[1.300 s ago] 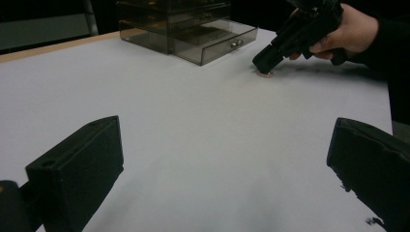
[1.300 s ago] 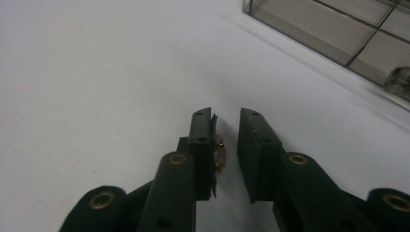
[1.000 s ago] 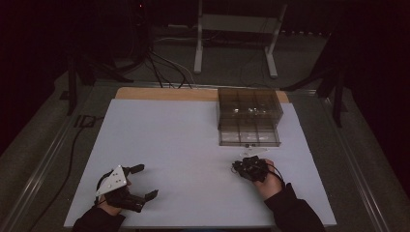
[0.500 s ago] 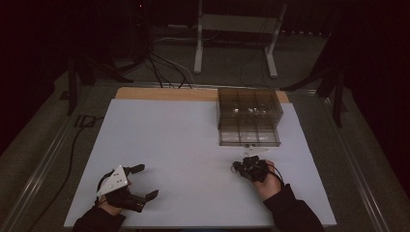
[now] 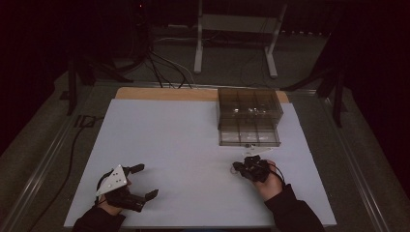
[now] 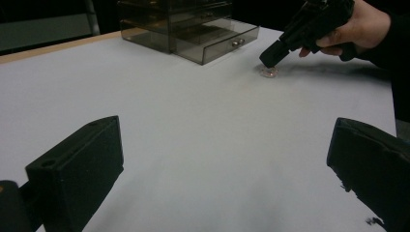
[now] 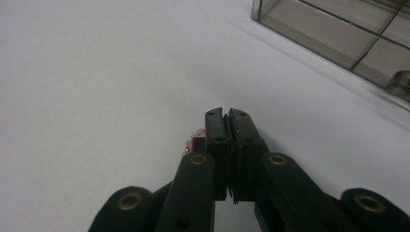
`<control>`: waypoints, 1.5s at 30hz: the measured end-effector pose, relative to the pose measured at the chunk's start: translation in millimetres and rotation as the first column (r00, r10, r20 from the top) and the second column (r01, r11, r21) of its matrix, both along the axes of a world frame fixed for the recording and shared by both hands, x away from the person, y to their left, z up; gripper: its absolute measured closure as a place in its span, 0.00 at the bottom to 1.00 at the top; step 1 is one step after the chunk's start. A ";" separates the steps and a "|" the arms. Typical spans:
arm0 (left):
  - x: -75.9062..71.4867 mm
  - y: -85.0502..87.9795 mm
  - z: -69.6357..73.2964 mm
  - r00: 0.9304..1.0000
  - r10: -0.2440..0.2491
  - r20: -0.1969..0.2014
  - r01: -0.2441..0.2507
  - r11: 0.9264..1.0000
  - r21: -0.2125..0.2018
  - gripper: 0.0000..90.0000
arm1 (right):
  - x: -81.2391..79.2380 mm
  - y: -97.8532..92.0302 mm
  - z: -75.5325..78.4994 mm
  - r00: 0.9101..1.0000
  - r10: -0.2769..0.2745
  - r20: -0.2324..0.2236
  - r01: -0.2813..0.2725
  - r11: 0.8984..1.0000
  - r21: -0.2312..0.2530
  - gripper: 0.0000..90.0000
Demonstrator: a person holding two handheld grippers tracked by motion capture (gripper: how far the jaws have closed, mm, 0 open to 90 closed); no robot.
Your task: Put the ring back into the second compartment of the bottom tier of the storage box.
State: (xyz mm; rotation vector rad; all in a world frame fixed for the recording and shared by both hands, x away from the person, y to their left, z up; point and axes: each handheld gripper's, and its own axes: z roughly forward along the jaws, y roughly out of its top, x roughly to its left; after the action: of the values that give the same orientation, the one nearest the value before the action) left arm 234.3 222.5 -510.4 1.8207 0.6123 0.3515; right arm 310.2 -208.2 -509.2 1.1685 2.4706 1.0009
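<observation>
My right gripper (image 5: 237, 168) points down at the white table sheet (image 5: 183, 140), just in front of the smoky clear drawer box (image 5: 249, 113). Its jaws are shut, pads together (image 7: 226, 114). A small pinkish round piece (image 6: 269, 72) lies on the sheet right under the tip and peeks out beside one jaw (image 7: 193, 141). Whether the piece is pinched I cannot tell. My left gripper (image 5: 145, 181) rests open near the front left of the sheet, nothing between its jaws (image 6: 225, 128).
The drawer box (image 6: 193, 24) stands at the back right, its bottom drawer (image 5: 249, 138) pulled out toward me, with a small knob (image 6: 236, 42). A wooden strip (image 5: 164, 94) edges the table's far side. Cables and a metal stand (image 5: 237, 29) lie beyond.
</observation>
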 end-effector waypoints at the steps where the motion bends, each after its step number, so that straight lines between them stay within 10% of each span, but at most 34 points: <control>1: -0.1 -0.1 -0.2 1.000 -0.001 0.000 0.001 1.000 0.004 0.01 | -0.3 -0.3 0.6 1.000 -0.004 0.000 0.004 1.000 0.003 0.98; 45: 0.8 -1.1 -0.4 1.000 -0.001 0.001 0.001 1.000 0.012 0.01 | -10.9 -9.1 33.6 1.000 0.022 0.014 -0.023 0.999 0.023 0.98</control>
State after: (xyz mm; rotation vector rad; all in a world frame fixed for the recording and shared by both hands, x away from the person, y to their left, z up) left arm 235.1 221.4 -510.8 1.8321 0.6098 0.3558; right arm 299.3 -217.3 -475.6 1.1397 2.4734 1.0431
